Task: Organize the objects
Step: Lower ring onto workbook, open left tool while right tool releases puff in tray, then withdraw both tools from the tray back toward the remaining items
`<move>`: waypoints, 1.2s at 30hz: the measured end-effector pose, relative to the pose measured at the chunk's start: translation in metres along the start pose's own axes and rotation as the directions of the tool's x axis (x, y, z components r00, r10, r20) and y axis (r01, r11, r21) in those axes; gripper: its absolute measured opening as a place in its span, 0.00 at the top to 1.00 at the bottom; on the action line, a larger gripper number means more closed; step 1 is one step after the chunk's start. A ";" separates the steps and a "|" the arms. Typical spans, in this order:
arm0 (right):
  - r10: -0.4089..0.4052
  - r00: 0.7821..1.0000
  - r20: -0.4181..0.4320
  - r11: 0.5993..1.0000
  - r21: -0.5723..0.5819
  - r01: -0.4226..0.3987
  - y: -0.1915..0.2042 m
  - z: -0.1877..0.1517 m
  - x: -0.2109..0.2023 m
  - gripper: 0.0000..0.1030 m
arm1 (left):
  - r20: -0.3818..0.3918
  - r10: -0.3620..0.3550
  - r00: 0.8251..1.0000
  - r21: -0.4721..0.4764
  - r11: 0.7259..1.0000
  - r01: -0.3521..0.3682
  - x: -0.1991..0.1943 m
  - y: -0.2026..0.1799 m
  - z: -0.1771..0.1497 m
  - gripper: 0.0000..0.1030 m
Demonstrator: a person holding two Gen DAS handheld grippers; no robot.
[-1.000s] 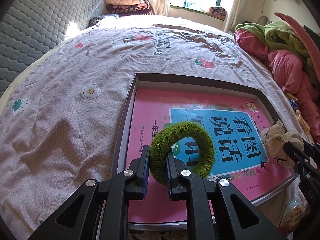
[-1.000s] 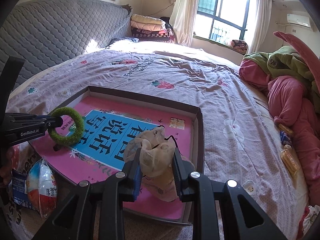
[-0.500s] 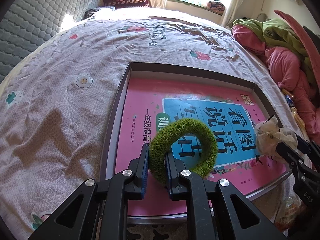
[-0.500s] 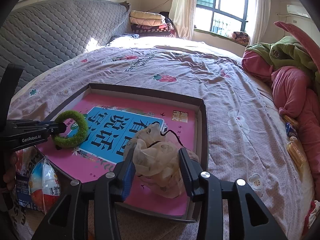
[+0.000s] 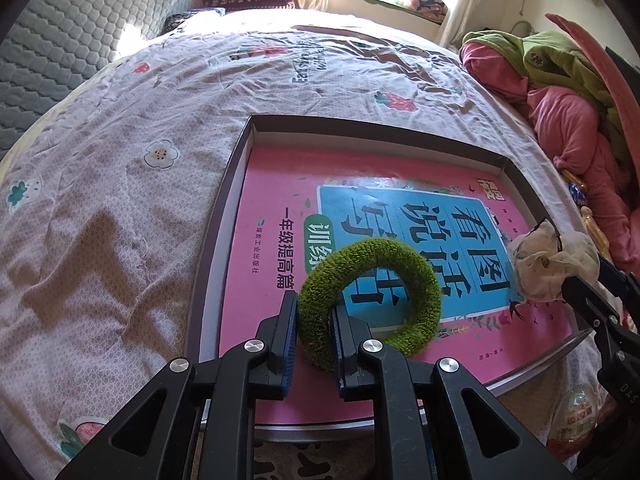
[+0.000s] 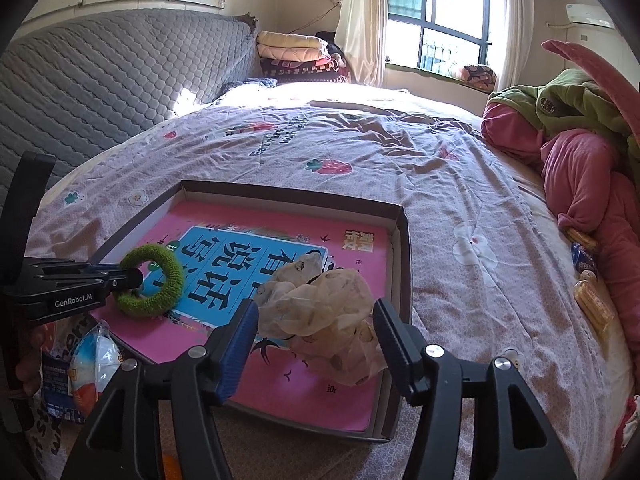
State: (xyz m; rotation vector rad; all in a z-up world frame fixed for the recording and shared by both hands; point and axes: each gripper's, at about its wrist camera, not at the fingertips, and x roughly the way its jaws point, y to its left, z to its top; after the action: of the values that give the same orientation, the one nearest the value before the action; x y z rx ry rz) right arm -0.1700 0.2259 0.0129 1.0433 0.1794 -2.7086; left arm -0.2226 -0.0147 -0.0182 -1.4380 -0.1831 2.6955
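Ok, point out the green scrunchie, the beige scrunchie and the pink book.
green scrunchie (image 5: 416,276), left wrist view, far right arc of the ring.
beige scrunchie (image 6: 320,304), right wrist view, middle of the crumpled fabric.
pink book (image 5: 276,184), left wrist view, bare pink cover.

The green fuzzy ring (image 5: 370,300) hides part of the blue title panel on the pink book (image 5: 280,200), and the crumpled cream cloth (image 6: 324,312) covers more of it. A hand (image 6: 28,364) shows only as fingers at the left edge. The snack packets (image 6: 80,372) beside it are partly cut off, their print too small to read.
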 end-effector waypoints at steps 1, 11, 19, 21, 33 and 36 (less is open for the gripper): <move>0.001 1.000 -0.001 1.000 0.000 -0.001 0.000 0.000 0.000 0.39 | 0.002 0.000 1.000 -0.002 1.000 0.000 0.000 0.001 0.000 0.85; -0.012 0.999 0.031 1.000 0.008 0.012 -0.002 0.001 -0.007 0.37 | 0.003 -0.003 1.000 -0.019 1.000 0.003 -0.002 0.005 0.001 0.78; -0.013 0.998 0.068 1.000 -0.001 0.013 -0.001 0.002 -0.013 0.35 | 0.014 0.000 1.000 -0.019 1.000 0.001 -0.007 0.004 0.002 0.68; -0.018 0.997 0.082 1.000 0.002 0.018 -0.002 0.002 -0.016 0.35 | 0.023 0.010 1.000 -0.017 1.000 -0.009 -0.009 0.004 0.003 0.65; -0.006 0.996 0.091 1.000 0.010 0.005 -0.003 0.005 -0.020 0.31 | 0.047 0.010 0.999 -0.010 1.000 -0.009 -0.021 0.002 0.002 0.55; 0.004 0.996 0.093 1.000 0.009 -0.004 -0.001 0.005 -0.021 0.31 | 0.054 0.005 0.999 -0.008 1.000 -0.005 -0.027 0.000 0.002 0.51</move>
State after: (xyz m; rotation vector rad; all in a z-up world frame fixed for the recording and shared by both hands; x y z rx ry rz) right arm -0.1582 0.2300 0.0309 0.9160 0.1490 -2.7496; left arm -0.2093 -0.0182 0.0046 -1.3708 -0.1945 2.7422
